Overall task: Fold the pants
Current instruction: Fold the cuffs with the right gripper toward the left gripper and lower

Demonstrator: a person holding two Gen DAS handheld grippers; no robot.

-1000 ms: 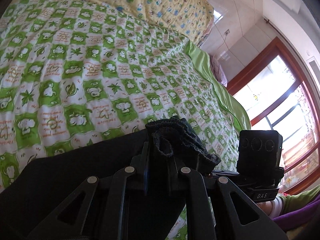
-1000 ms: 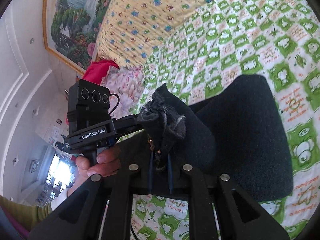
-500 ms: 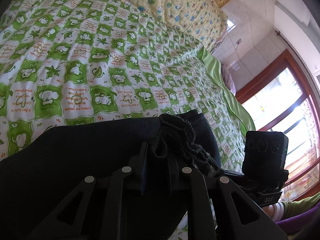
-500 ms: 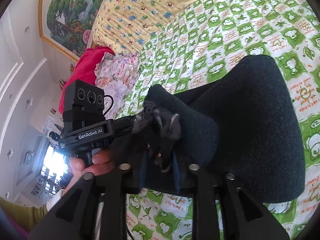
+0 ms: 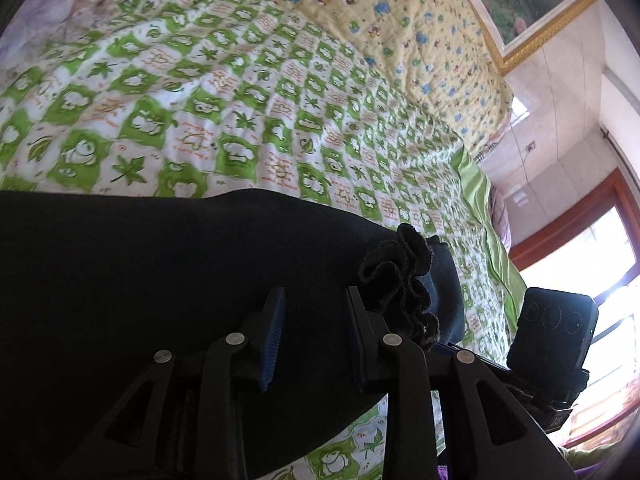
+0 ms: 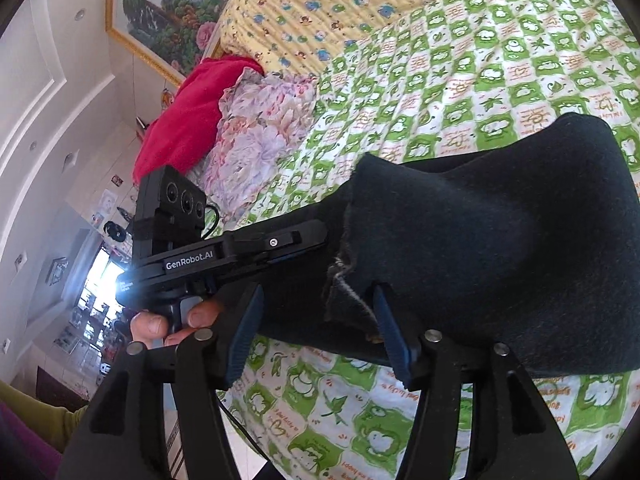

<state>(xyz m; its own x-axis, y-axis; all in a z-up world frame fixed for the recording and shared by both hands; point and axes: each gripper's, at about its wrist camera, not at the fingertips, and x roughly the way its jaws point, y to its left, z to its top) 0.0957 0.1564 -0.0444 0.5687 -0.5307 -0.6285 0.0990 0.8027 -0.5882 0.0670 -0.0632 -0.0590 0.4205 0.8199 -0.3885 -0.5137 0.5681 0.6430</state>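
At the bedspread's (image 6: 460, 80) near edge, both hand-held grippers (left (image 5: 314, 300), right (image 6: 316, 300)) are opening off the pants (image 6: 500, 240).

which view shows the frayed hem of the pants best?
Right wrist view. The frayed hem sits mid-frame, lit, its pale ragged edge visible between the right gripper fingers, whose jaws are opening. The left wrist view shows only a dark bunched ruffle of the pants beside the left gripper, itself opening, edge detail lost.

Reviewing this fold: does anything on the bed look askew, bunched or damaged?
Yes. The black pants lie folded on the checked quilt, but their edge by the left gripper is bunched into ruffles. By the right gripper the edge looks frayed. Both grippers' jaws are opening, pads off the cloth.
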